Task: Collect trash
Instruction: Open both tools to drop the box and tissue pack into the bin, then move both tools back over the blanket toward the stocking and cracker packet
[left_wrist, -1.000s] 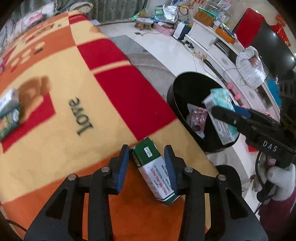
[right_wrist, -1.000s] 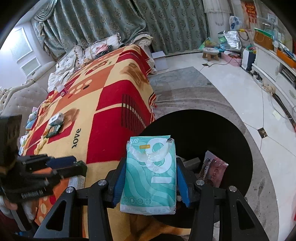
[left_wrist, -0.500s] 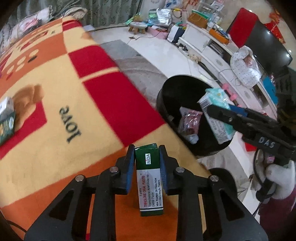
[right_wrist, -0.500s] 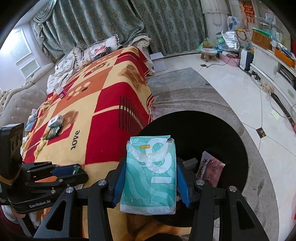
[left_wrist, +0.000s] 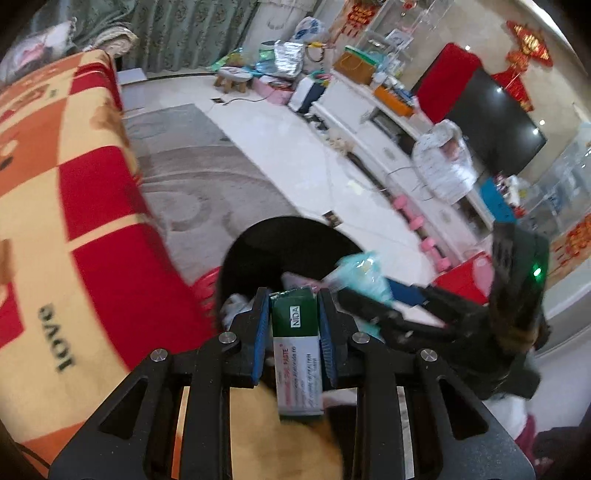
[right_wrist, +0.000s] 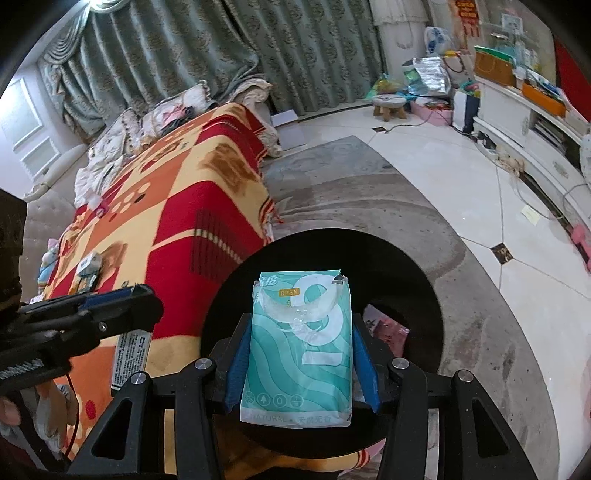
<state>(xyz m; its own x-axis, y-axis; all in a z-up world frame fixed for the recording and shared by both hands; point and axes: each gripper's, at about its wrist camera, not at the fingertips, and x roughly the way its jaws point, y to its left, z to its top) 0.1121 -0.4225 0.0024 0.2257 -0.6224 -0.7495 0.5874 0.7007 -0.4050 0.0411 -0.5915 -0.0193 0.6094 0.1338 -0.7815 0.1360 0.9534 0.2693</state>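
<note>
My left gripper (left_wrist: 294, 299) is shut on a green and white paste box (left_wrist: 297, 347), held in the air at the near rim of the black round bin (left_wrist: 258, 254). My right gripper (right_wrist: 301, 325) is shut on a teal tissue pack (right_wrist: 301, 343), held above the bin (right_wrist: 424, 295). A pink wrapper (right_wrist: 389, 328) lies inside the bin. In the right wrist view the left gripper (right_wrist: 144, 299) comes in from the left with the box (right_wrist: 129, 354) hanging under it. In the left wrist view the right gripper (left_wrist: 354, 295) sits just right of mine with the tissue pack (left_wrist: 364, 273).
The bed's red, orange and cream blanket (right_wrist: 177, 206) lies left of the bin, with small packets (right_wrist: 86, 269) further up it. A grey rug (right_wrist: 480, 332) and white tiled floor (left_wrist: 280, 140) surround the bin. A white TV cabinet (left_wrist: 384, 125) lines the right wall.
My left gripper closed on the paste box, lifted it off the blanket and swung right toward the bin. My right gripper stayed over the bin with the tissue pack.
</note>
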